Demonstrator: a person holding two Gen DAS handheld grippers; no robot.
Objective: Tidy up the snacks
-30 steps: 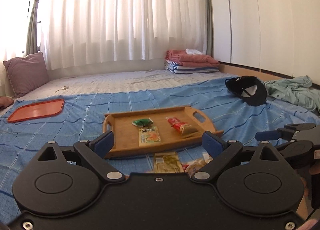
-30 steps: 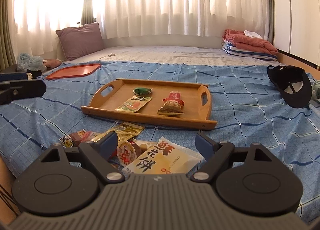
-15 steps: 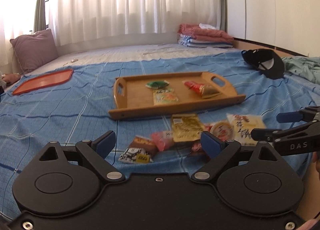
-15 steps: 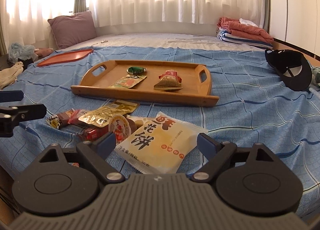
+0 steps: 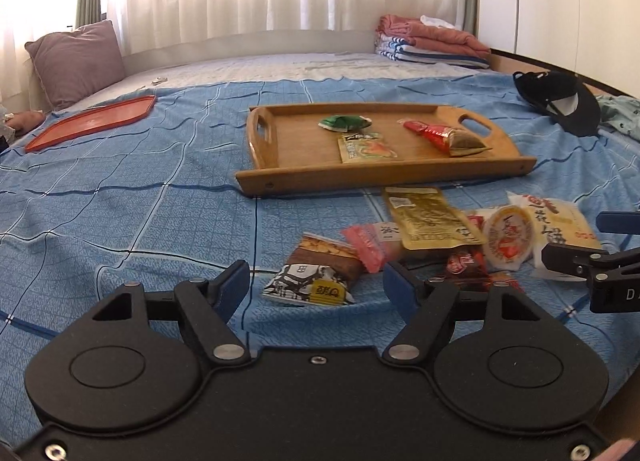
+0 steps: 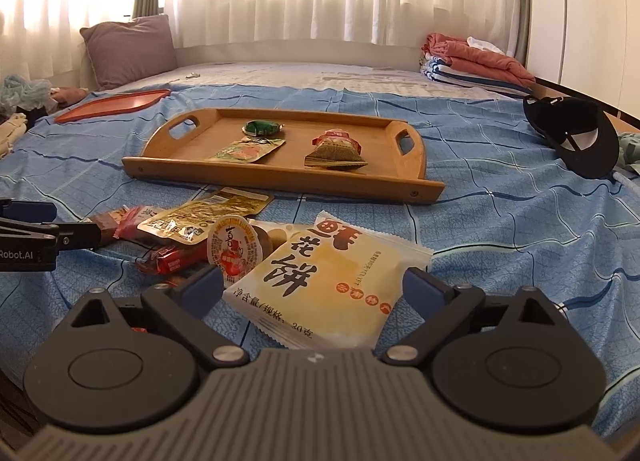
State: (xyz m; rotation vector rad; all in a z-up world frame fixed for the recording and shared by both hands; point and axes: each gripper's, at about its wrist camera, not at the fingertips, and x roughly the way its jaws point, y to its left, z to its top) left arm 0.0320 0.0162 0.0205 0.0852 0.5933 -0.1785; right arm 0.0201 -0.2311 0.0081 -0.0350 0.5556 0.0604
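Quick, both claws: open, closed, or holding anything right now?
Left claw: open, has just been closing, brown snack packet between its fingers, not gripped.
Right claw: open, has just been widening, holding nothing.

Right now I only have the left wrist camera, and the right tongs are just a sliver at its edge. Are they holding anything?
Observer: No. The right tongs are open, and their jaws have just been opening wider. The pale yellow pastry packet lies between the fingers, with neither pad pressing it.
Operator: Is the packet's near end free?
Observer: Yes. That end, hidden in your view, lies flat on the blue bedspread with nothing on top of it.
Operator: Anything beyond my left edge?
Observer: A teal cloth bundle sits left of the mauve pillow.
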